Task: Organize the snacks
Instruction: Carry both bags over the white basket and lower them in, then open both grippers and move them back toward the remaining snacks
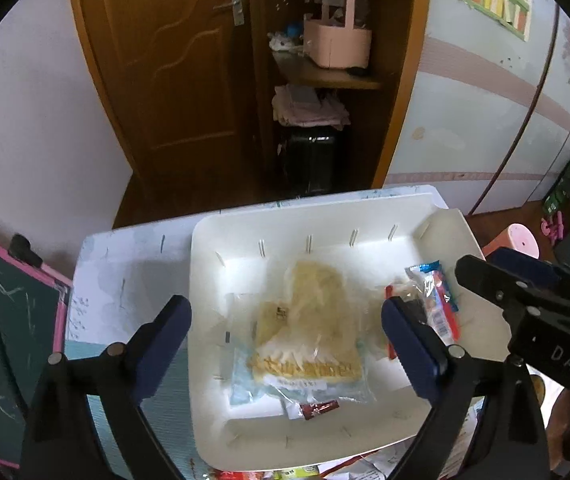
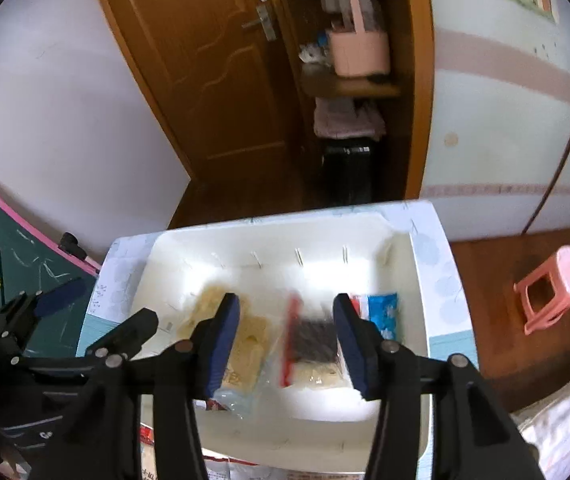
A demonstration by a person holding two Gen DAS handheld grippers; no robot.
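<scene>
Both grippers hover over white tray (image 1: 213, 240) on tabletop — left gripper (image 1: 285, 344) jaws wide apart, empty, straddling yellow noodle pack (image 1: 309, 320) below. Right gripper (image 2: 285, 340) jaws partly apart, empty — dark snack packet (image 2: 317, 340) lies straight ahead, long axis along the fingers.

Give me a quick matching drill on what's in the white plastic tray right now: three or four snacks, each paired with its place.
Things:
1. yellow noodle-like snack in a clear bag
2. blue-and-red wrapped stick snack
3. small dark red sachet
4. dark snack in a clear pouch with a red strip

Places:
A. between the right gripper fingers
B. tray's near edge
C. tray's right side
D. middle of the tray

Pairs: 1-D, 2-C, 3-B, 4-A
</scene>
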